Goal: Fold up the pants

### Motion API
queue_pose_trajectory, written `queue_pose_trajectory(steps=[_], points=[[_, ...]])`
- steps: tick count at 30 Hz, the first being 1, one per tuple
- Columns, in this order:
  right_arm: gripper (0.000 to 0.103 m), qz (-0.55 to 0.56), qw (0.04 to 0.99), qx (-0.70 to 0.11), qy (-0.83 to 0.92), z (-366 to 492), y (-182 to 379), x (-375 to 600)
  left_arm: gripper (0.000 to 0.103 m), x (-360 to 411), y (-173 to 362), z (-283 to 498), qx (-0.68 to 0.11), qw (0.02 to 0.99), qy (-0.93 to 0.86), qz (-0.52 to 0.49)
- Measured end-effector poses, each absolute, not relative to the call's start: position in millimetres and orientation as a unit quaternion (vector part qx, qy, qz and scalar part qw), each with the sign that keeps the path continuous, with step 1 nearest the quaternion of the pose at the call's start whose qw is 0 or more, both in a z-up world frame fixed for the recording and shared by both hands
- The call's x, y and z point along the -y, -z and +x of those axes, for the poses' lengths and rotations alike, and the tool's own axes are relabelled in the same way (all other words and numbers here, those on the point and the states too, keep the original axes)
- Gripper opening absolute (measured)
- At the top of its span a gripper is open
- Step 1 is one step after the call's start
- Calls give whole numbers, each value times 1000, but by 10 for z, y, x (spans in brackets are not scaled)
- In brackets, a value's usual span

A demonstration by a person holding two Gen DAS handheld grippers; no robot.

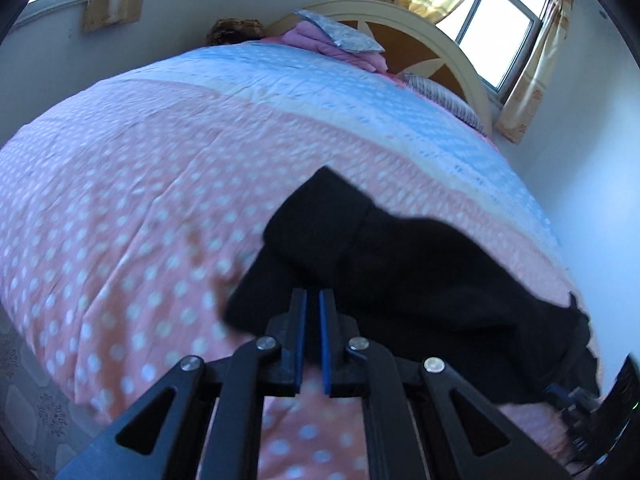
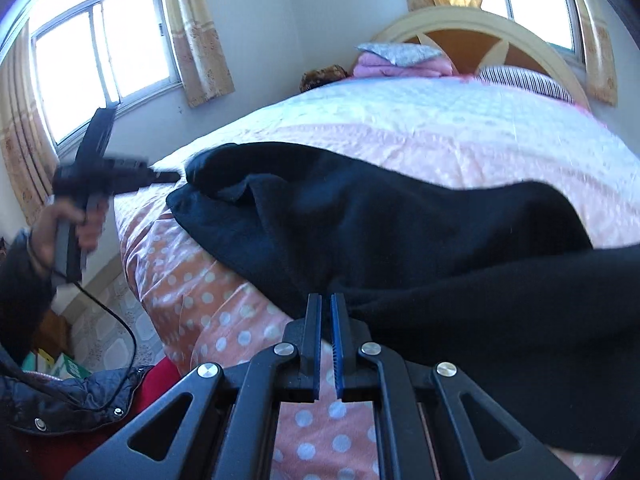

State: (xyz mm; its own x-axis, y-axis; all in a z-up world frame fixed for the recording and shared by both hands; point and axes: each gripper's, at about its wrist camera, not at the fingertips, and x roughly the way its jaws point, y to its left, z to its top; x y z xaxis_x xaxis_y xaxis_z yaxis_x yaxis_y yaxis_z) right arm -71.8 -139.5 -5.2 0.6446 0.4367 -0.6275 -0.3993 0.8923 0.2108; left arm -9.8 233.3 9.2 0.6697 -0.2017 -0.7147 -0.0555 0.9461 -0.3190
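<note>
Black pants (image 1: 400, 264) lie rumpled on the pink polka-dot bedspread (image 1: 140, 200) near the bed's front edge. My left gripper (image 1: 313, 294) has its jaws nearly closed, tips at the edge of the pants; whether it pinches cloth is hard to tell. My right gripper (image 2: 325, 298) also has its jaws nearly closed, tips at the near edge of the pants (image 2: 400, 240). The left gripper (image 2: 176, 177) shows in the right wrist view, held by a hand at the far end of the pants. The right gripper's body shows in the left wrist view at the lower right.
Folded pink bedding with a grey pillow (image 1: 340, 38) and a striped pillow (image 1: 444, 98) lie by the headboard (image 1: 432, 40). Windows with yellow curtains (image 2: 200, 32) are behind. A red and dark garment (image 2: 80, 400) and boxes sit on the floor left of the bed.
</note>
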Motion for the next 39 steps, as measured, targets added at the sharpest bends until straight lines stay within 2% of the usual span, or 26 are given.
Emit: queue_pose_trajectory(steps=[5,7,8,9,10,11,12,13,15,18,23,24,25,27,28,30,31,35,39], points=[[5,107,901,-347,-237,-689,-74,1514,7,-2366,-79,-155,-394,901,48,-172],[6,161,893,-336,-252,-633,-157,1564,10,-2419,-162,-148,-379,903,60,-195],[6,181,888,-334,-259,-587,-193,1563,17,-2437,-196,-135,-372,902,69,-209],[10,201,880,-335,-268,-523,-216,1538,30,-2461,-224,-120,-367,899,80,-225],[20,211,876,-338,-273,-467,-226,1503,37,-2465,-242,-92,-365,896,88,-237],[30,217,871,-341,-278,-406,-233,1456,51,-2464,-245,-62,-367,891,95,-252],[57,220,868,-344,-283,-345,-237,1383,58,-2464,-224,-57,-367,886,99,-265],[74,221,866,-342,-291,-291,-246,1318,61,-2454,-206,-22,-369,881,104,-278],[74,205,874,-329,-293,-222,-277,1149,64,-2427,-133,47,-380,871,103,-296],[73,114,906,-327,-245,-165,-310,850,64,-2394,15,114,-400,852,99,-322],[72,2,896,-371,-245,1,-124,399,64,-2381,81,184,-387,839,111,-366],[61,-21,899,-371,-233,29,-80,319,64,-2388,73,216,-382,839,110,-372],[38,-44,902,-372,-217,59,-21,255,64,-2396,62,250,-375,837,111,-383],[11,-71,902,-383,-188,156,75,186,64,-2408,68,344,-363,832,119,-402],[11,-67,899,-392,-183,212,110,177,64,-2405,81,388,-363,829,122,-409],[8,-48,900,-393,-182,235,103,223,43,-2404,130,469,-371,813,139,-427],[5,-37,903,-385,-186,205,64,264,18,-2416,148,488,-375,804,145,-438],[3,-26,917,-336,-215,-51,-157,359,13,-2471,-20,288,-350,828,140,-416],[3,-48,916,-325,-229,-287,-239,384,13,-2484,-199,14,-335,851,150,-375]])
